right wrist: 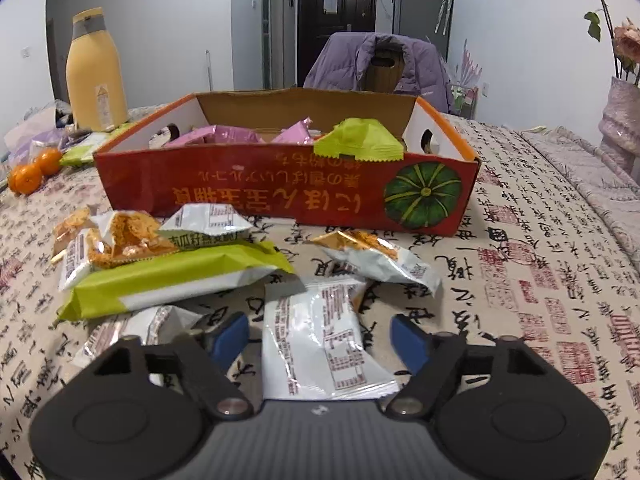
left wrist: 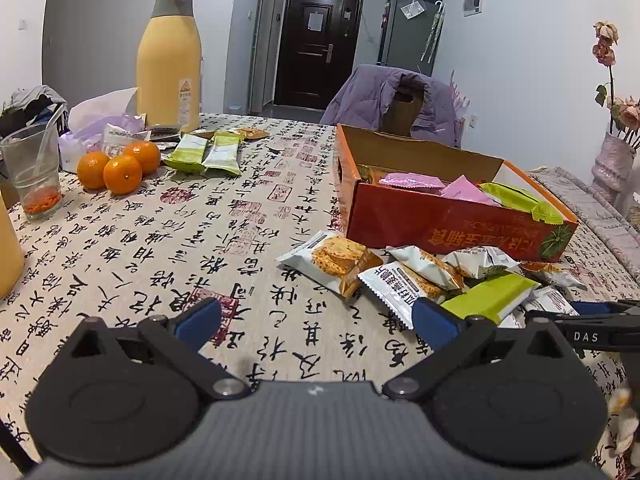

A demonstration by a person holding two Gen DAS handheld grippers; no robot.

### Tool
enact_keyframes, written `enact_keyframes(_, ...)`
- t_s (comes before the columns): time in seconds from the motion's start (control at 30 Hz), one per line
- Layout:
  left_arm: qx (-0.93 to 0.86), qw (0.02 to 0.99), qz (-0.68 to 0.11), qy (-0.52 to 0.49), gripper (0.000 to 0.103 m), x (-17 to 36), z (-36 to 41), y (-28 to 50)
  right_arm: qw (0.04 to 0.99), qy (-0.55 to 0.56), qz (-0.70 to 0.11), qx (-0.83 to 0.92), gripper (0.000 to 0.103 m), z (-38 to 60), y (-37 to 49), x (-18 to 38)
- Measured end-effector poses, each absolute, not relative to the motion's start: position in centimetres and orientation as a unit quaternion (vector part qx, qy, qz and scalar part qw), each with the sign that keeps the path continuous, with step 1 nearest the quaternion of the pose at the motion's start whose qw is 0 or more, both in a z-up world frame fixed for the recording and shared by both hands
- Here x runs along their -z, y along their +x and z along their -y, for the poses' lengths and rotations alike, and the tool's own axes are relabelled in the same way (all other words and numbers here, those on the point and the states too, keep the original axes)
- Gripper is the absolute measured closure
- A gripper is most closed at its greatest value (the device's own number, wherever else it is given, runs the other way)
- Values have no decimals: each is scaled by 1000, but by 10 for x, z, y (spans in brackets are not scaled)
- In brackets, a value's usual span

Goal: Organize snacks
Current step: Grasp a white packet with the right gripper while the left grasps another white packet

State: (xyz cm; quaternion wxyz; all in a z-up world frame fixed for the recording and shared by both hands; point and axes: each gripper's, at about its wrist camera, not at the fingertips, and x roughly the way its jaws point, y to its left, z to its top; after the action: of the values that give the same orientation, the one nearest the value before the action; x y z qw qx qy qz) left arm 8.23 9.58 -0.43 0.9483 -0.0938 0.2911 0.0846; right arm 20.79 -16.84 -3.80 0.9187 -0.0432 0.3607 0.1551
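The white snack packet [right wrist: 320, 336] lies on the tabletop [right wrist: 520, 280] between the fingers of the right gripper [right wrist: 320, 338], its long axis pointing away; the gripper tilts down, half open, pads not touching

On the bench [left wrist: 168, 236], spread with a calligraphy-print cloth, a tall yellow flask [left wrist: 169, 60] stands behind three oranges [left wrist: 118, 166] and a clear plastic cup [left wrist: 34, 170], while a purple jacket [left wrist: 384, 96] drapes a chair beyond, before a dark door [left wrist: 318, 46], with dried roses in a vase [left wrist: 612, 160] at the right.
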Motion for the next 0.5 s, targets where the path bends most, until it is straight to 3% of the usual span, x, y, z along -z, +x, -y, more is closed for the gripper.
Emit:
enact_keyframes(0.1, -80, 947, -295, -98, 0, 4, -96, 82, 920, -44, -353, -164, 55, 168, 203, 37)
enact_keyframes(0.27, -72, 947, -296, -98, 0, 2, -90, 81, 923, -32, -339, -178, 62, 173, 189, 31)
enact_keyframes(0.5, -53, 941, -318, -103, 0, 8, -72, 87, 938, -9, -300, -174, 62, 194, 164, 16)
